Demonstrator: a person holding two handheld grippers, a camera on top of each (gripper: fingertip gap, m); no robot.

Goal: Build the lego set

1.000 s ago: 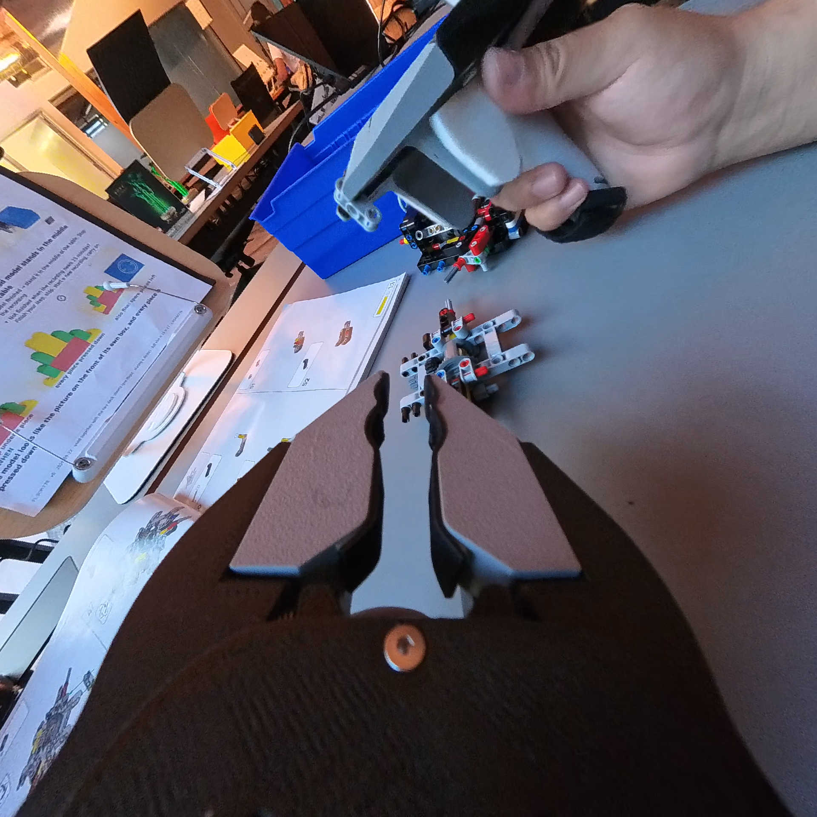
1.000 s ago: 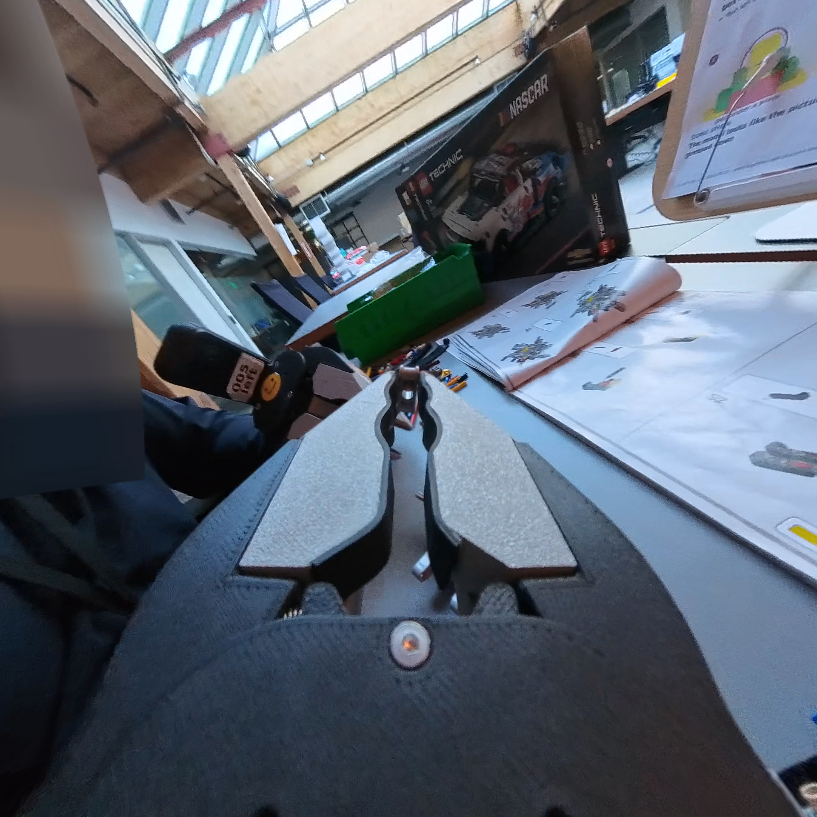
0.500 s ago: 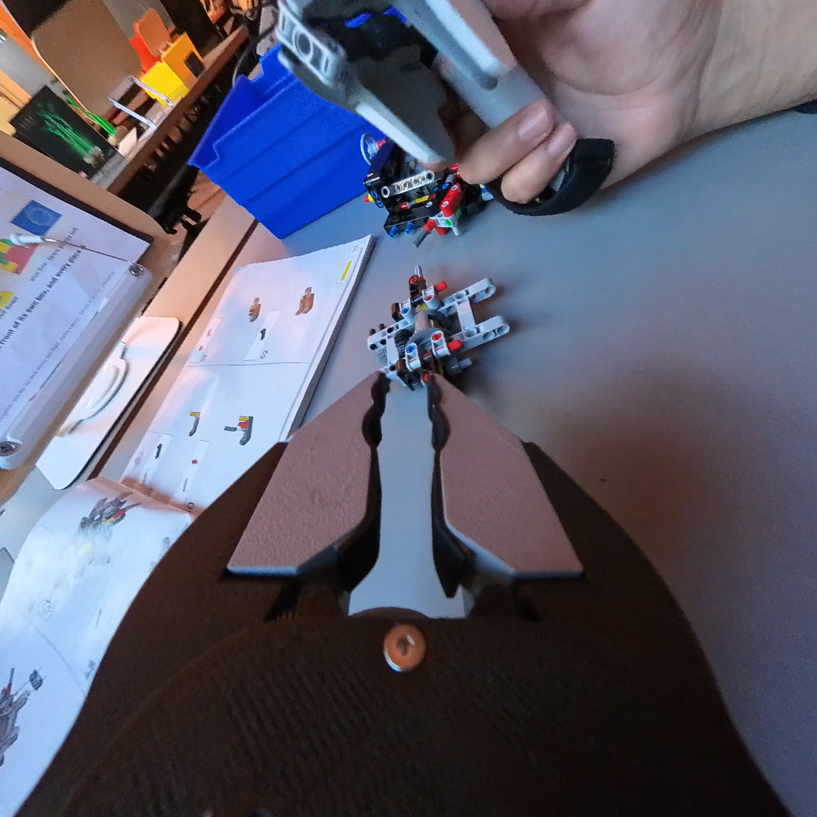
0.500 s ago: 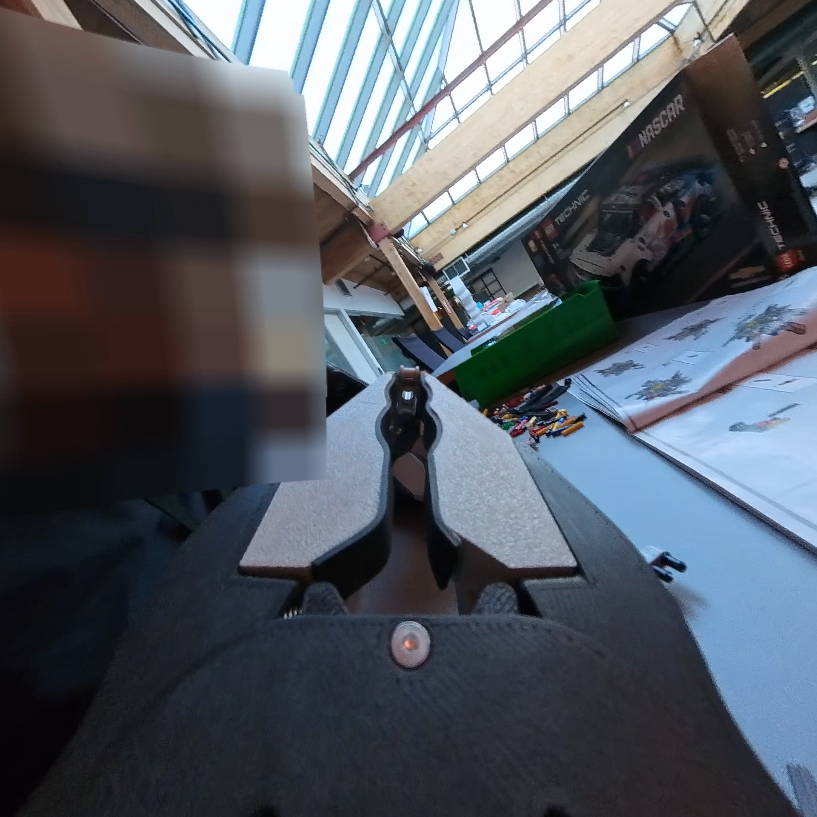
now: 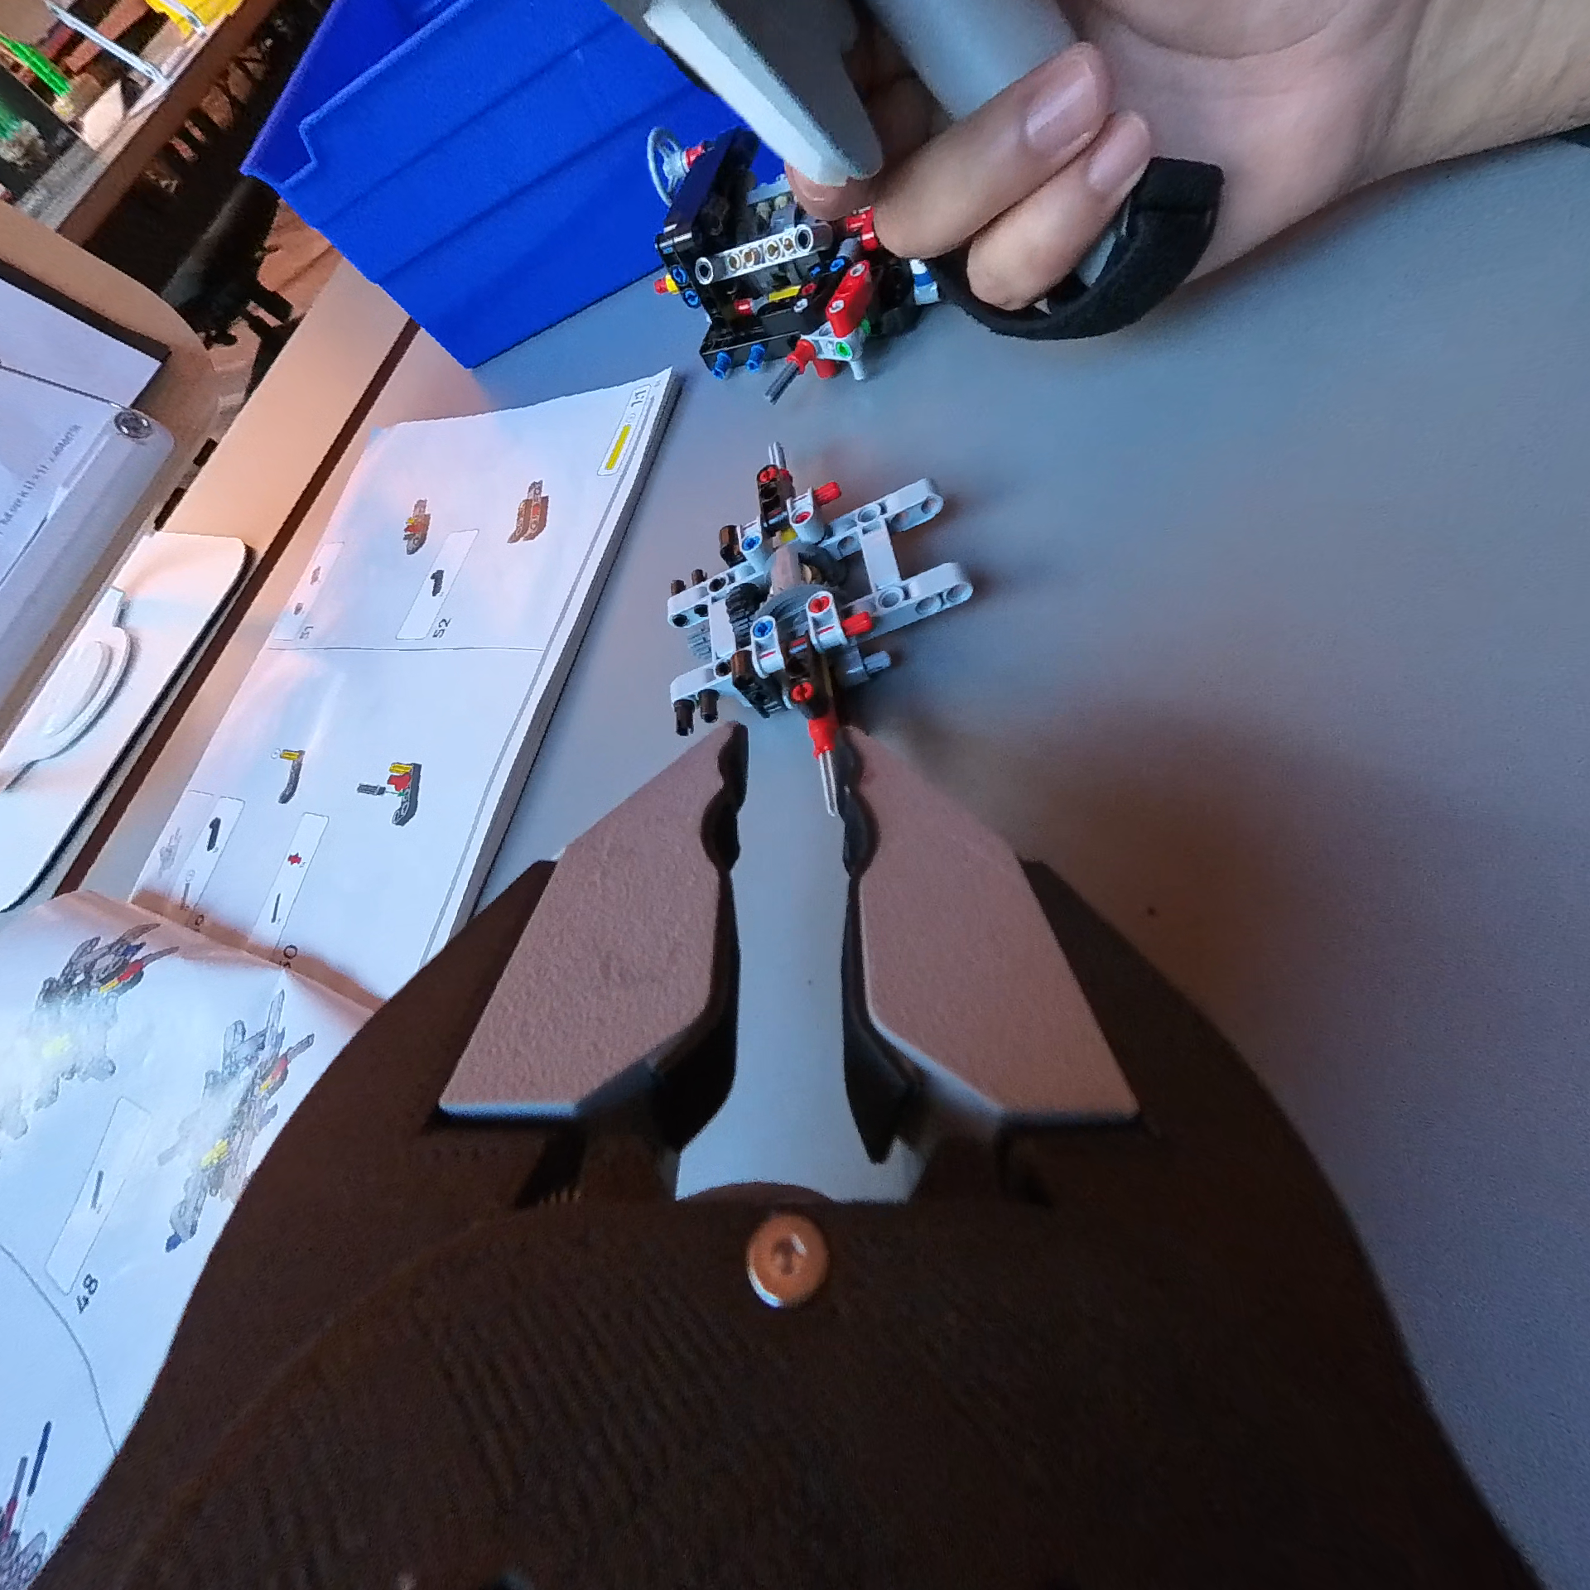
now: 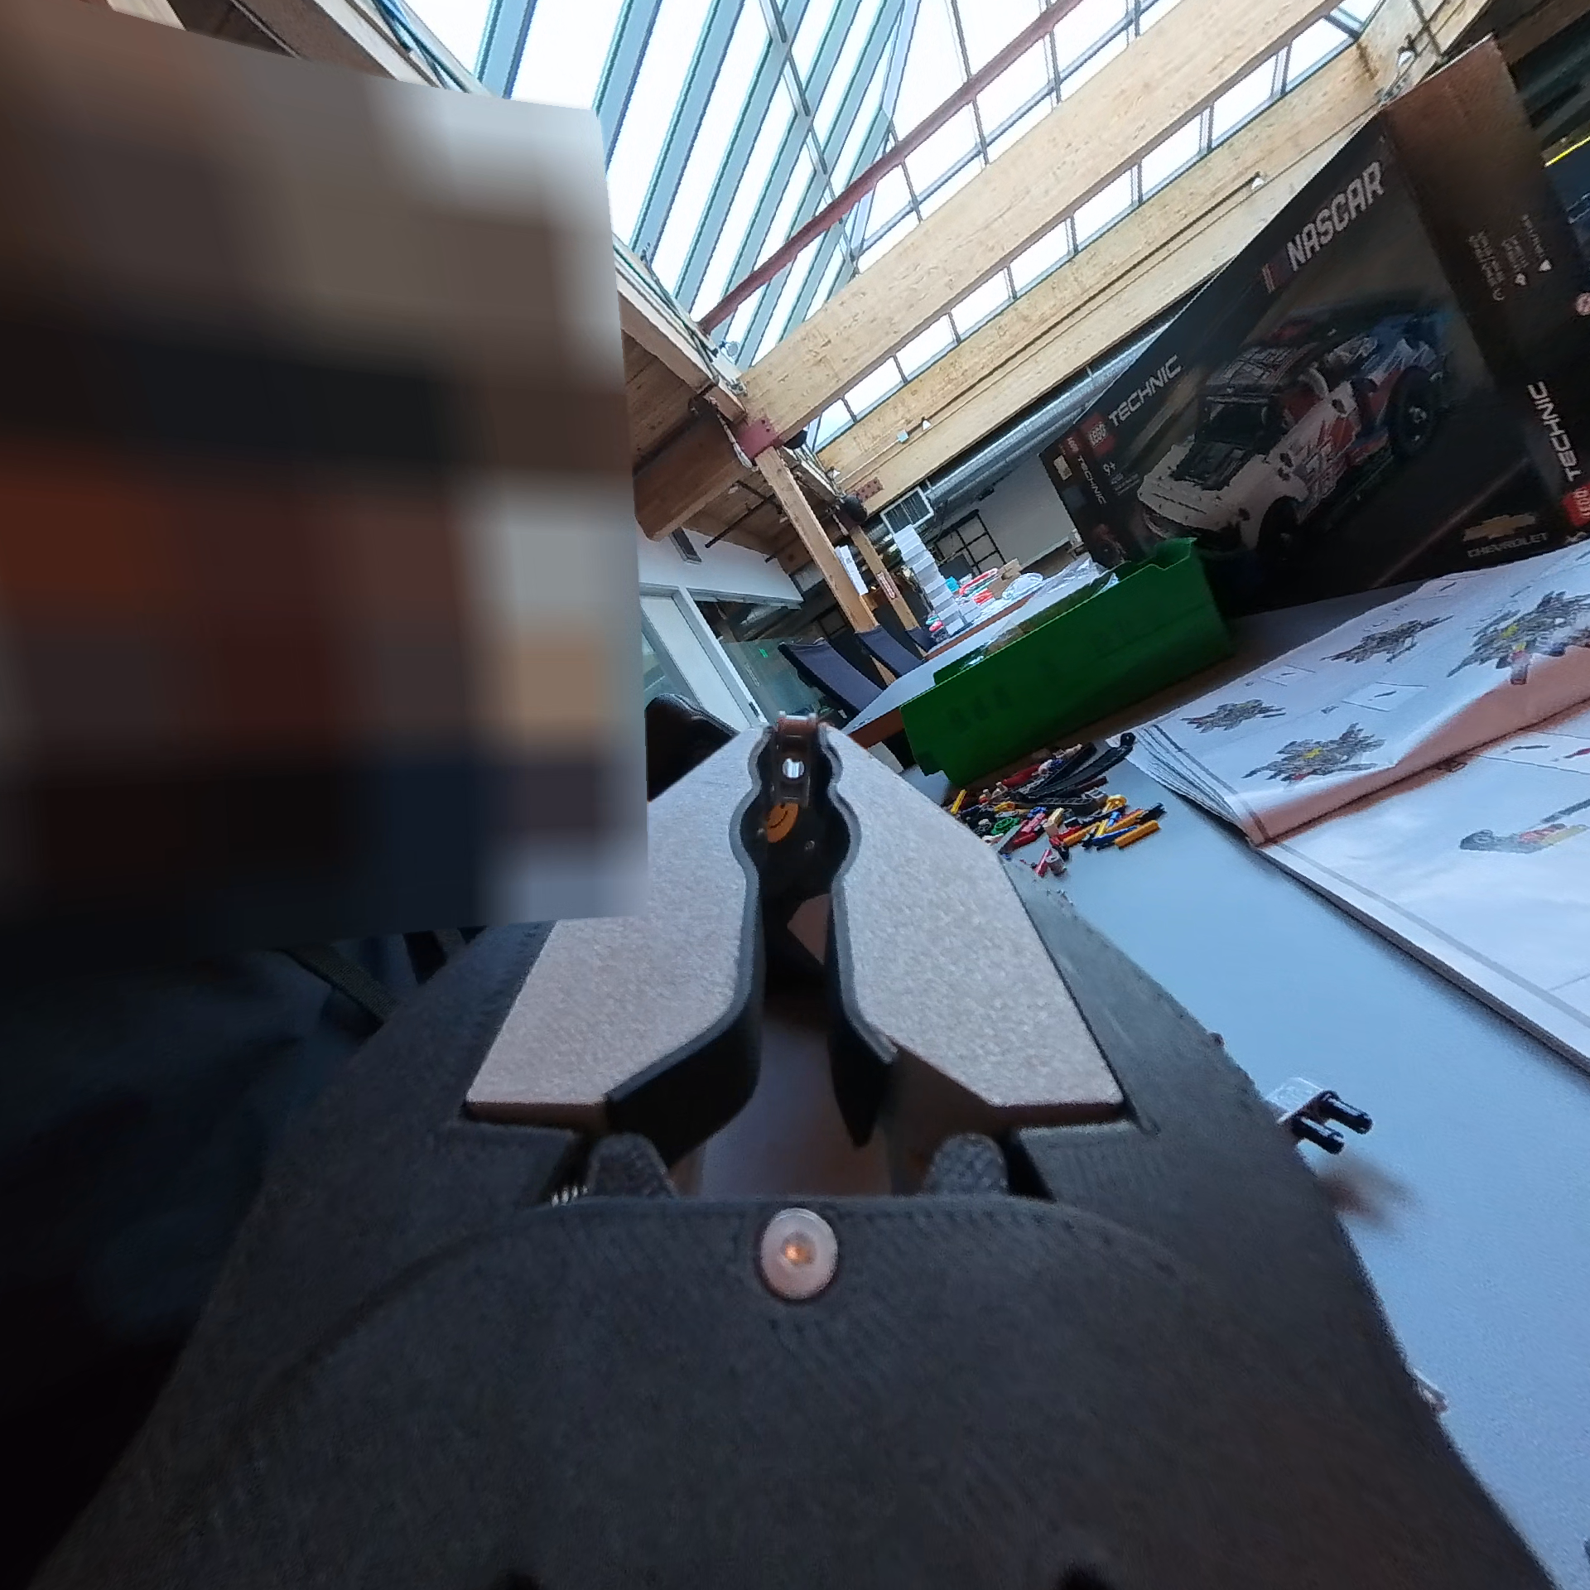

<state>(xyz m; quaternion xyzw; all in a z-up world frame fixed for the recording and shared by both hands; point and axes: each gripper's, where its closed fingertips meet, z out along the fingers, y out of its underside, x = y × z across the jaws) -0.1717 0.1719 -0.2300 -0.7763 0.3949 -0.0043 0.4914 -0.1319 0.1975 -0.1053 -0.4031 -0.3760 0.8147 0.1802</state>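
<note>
A small light-grey toy-brick frame assembly (image 5: 813,594), studded with red, blue and black pins, lies flat on the grey table (image 5: 1247,774), just beside the outer edge of an open white instruction booklet (image 5: 447,654). Its thin grey axle with a red bush (image 5: 824,757) pokes between the fingertips of the left gripper (image 5: 796,757), close along the right-hand finger (image 5: 869,774); the fingers stand spread and do not press on it. Beyond it, a black brick assembly with red and blue pins (image 5: 774,275) sits in front of a blue plastic bin (image 5: 482,172) towards the table's far edge. The right gripper (image 6: 796,740), held by a hand (image 5: 1161,129), is lifted off the table, pinching a small brown brick piece (image 6: 793,733) at its fingertips. Loose coloured bricks (image 6: 1067,813) lie before a green bin (image 6: 1067,680).
</note>
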